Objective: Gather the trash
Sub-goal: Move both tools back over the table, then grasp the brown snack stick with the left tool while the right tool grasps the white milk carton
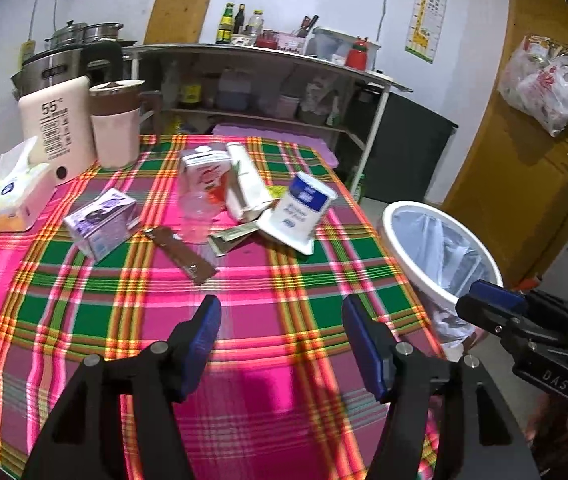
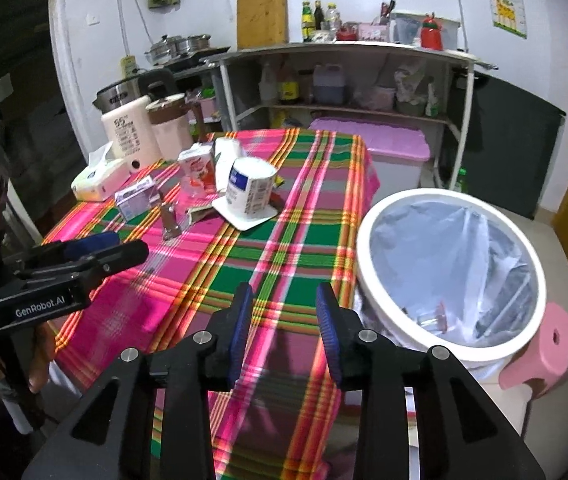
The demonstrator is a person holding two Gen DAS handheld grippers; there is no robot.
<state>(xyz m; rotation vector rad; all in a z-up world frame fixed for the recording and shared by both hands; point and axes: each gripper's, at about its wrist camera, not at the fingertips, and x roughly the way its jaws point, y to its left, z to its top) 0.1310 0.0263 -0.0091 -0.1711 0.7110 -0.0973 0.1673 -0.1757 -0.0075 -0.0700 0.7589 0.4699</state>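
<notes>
A counter [image 1: 284, 320] draped in a woven plaid cloth of pink, green and yellow-orange stripes carries a loose cluster of trash toward its far half: a white-and-blue paper cup [image 1: 303, 204] tipped on its side over a flat white square lid or card, a squat purple carton [image 1: 100, 220], a flat brown foil wrapper [image 1: 182, 254] lying along the cloth, a red-and-white juice carton [image 1: 206, 174] standing upright with a clear crumpled plastic cup [image 1: 196, 216] just in front of it, and a torn white paper box [image 1: 248, 184] leaning beside them. At the far left edge sit a soft tissue pack [image 1: 12, 196], a cream rounded appliance marked "55" [image 1: 58, 128] and a cream-and-brown lidded mug [image 1: 116, 124]. Just off the counter's right side stands a round white trash bin [image 2: 449, 276] lined with a thin translucent plastic bag, some scraps lying at its bottom. The left hand-held gripper [image 1: 282, 340] hangs over the bare near part of the cloth, tilted slightly down, its blue ribbed pads spread wide and holding nothing. The right hand-held gripper [image 2: 284, 332] hangs over the counter's near right corner next to the bin, likewise released with a clear gap between its pads and nothing in it.
</notes>
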